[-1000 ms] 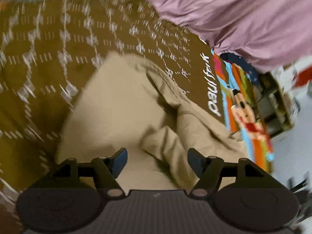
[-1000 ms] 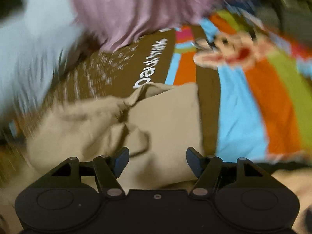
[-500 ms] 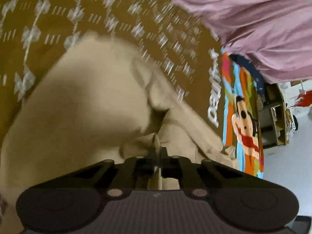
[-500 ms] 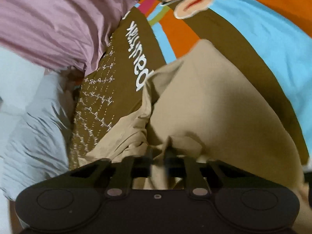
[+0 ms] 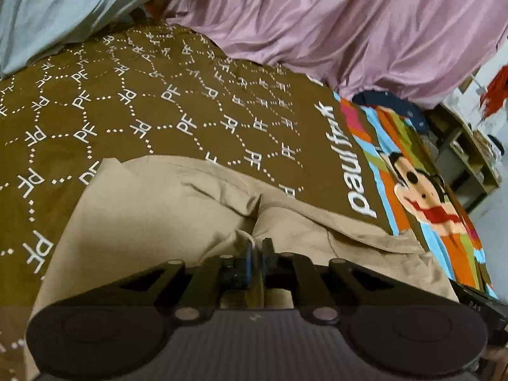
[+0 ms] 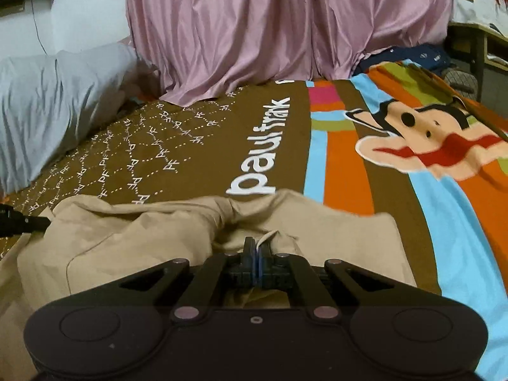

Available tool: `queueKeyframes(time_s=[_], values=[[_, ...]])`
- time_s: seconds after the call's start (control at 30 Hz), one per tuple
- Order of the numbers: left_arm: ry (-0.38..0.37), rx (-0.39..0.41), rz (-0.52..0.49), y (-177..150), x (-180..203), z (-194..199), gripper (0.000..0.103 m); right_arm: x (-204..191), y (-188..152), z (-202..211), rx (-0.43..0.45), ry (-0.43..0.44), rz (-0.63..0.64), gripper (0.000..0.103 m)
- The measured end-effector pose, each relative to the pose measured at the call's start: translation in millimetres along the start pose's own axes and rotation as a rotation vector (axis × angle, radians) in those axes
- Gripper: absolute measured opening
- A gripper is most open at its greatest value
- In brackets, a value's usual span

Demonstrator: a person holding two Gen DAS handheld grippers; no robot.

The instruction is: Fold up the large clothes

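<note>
Between both claws — left claw [image 5: 257, 247], right claw [image 6: 257, 247] — pinched tan garment [image 5: 152, 222].

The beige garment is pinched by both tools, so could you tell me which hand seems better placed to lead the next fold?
Neither clearly: the left tool and right tool are both shut on the beige garment, so they would probably lift together.

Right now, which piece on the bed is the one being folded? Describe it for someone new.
Start at the brown bedspread with white lettering and a cartoon monkey, below the pink curtain. On its near edge lies the tan garment, rumpled, pinched by both grippers. It is the only plain beige cloth there.
</note>
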State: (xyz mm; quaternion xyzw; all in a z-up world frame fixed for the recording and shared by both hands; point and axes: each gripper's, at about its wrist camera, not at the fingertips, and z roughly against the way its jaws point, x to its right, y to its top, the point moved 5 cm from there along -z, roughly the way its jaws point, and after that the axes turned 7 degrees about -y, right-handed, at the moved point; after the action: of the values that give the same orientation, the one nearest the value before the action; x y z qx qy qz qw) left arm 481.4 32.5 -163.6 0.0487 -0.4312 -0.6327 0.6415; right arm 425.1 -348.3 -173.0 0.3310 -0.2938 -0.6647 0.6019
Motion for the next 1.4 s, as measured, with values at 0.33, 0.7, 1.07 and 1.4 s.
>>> queueKeyframes(time_s=[0.33,0.7,1.07,1.4], values=[[-0.02,0.073,-0.015,-0.1,35.1,45.6,0.069,-10.0,17.0,50.8,0.078,0.029,0.03,0.039],[0.17,-0.143,-0.107,-66.0,34.1,-20.9,0.071,-86.1,-25.1,12.6,0.025,-0.003,0.366,0.054],[0.192,-0.104,-0.062,-58.0,39.4,18.3,0.084,-78.1,-32.7,27.6,0.036,-0.01,0.321,0.06],[0.183,0.007,-0.19,-57.0,98.8,132.7,0.101,-71.7,-18.1,161.2,0.094,0.082,0.262,0.098]])
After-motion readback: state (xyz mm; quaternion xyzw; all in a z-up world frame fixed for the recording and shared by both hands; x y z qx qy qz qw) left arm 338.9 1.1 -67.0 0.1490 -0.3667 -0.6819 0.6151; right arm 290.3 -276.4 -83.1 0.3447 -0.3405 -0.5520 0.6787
